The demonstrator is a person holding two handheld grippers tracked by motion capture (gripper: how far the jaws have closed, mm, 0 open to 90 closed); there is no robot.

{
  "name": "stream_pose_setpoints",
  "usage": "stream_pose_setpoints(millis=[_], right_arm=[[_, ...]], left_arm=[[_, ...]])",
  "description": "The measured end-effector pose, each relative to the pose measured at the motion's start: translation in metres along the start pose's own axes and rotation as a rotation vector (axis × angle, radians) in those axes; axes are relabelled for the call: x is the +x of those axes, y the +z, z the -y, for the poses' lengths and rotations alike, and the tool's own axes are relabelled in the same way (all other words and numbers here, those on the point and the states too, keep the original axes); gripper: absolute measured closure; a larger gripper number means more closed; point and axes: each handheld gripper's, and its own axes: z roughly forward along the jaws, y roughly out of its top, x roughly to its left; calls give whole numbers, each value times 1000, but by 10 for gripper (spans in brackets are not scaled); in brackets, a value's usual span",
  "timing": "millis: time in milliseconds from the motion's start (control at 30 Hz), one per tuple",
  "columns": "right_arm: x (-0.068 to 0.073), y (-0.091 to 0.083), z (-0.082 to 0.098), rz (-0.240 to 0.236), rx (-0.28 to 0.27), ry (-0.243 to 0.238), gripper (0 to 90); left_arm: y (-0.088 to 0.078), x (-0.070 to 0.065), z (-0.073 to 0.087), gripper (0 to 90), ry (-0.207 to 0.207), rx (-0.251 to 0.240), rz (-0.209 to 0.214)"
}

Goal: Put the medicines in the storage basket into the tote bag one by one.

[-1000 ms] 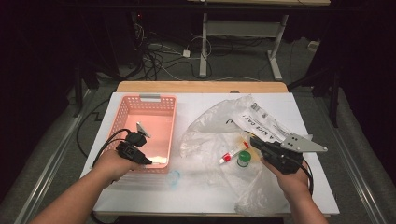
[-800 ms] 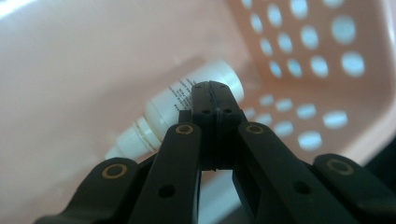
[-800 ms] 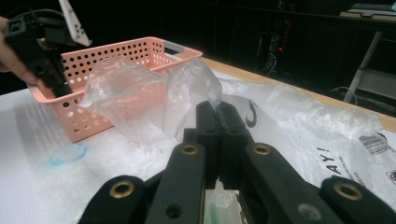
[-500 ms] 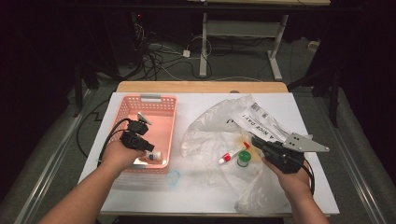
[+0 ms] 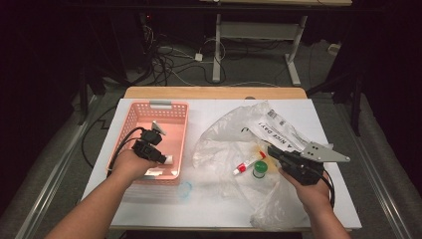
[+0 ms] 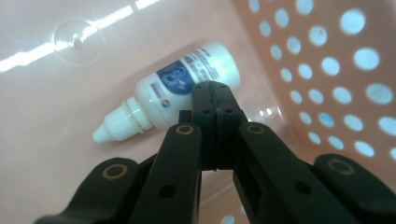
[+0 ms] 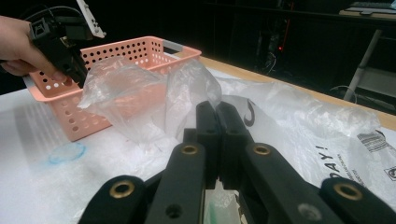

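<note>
My left gripper (image 5: 160,155) reaches down into the pink basket (image 5: 130,130), shut with nothing between its jaws. In the left gripper view its tips (image 6: 215,95) hover just in front of a small white dropper bottle (image 6: 175,91) that lies on its side on the basket floor (image 6: 56,116). That bottle (image 5: 169,160) shows white by the basket's near right corner. My right gripper (image 5: 272,151) is shut and empty over a crumpled clear plastic bag (image 5: 224,144). A red-capped tube (image 5: 245,167) and a green-capped jar (image 5: 259,169) lie on the bag just left of it.
A blue ring (image 5: 185,188) lies on the white table (image 5: 209,209) in front of the basket. In the right gripper view the bag (image 7: 140,93) bulges between my jaws (image 7: 217,116) and the basket (image 7: 121,56), with the other hand's gripper (image 7: 63,44) above it. Cables cross the dark floor beyond.
My left gripper has shifted a little to the right and farther over the basket, staying shut. The right hand and the bag have not moved.
</note>
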Motion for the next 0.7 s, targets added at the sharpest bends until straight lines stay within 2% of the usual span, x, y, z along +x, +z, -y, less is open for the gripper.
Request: stream_pose_setpoints(millis=[67,133,200,267,300,333,400,500,567,633,700], right_arm=[[-1,-1,0,4,-2,1,898],[-1,-1,0,6,-2,1,898],[-1,-1,0,6,-2,0,897],[-1,-1,0,6,-2,-1,897],[-1,-1,0,2,-2,-2,897],[0,0,0,1,-2,-1,893],[0,0,0,1,-1,0,893],[0,0,0,3,0,-5,893],[0,0,1,2,0,-4,893],[-1,0,0,1,-1,-1,893],[-1,0,1,3,0,1,893]], left_arm=[[-3,-2,-2,876,15,-38,12],[-9,0,-5,757,23,-76,15],[-12,2,-8,616,12,-100,3],[-9,2,-10,448,44,-74,-27],[-6,3,-11,384,46,-54,-38],[-3,5,-12,343,40,-42,-38],[1,6,-14,294,57,-39,-60],[10,7,-16,293,71,-5,-76],[15,8,-19,316,76,45,-67],[17,8,-21,350,92,74,-85],[20,8,-22,420,116,92,-91]])
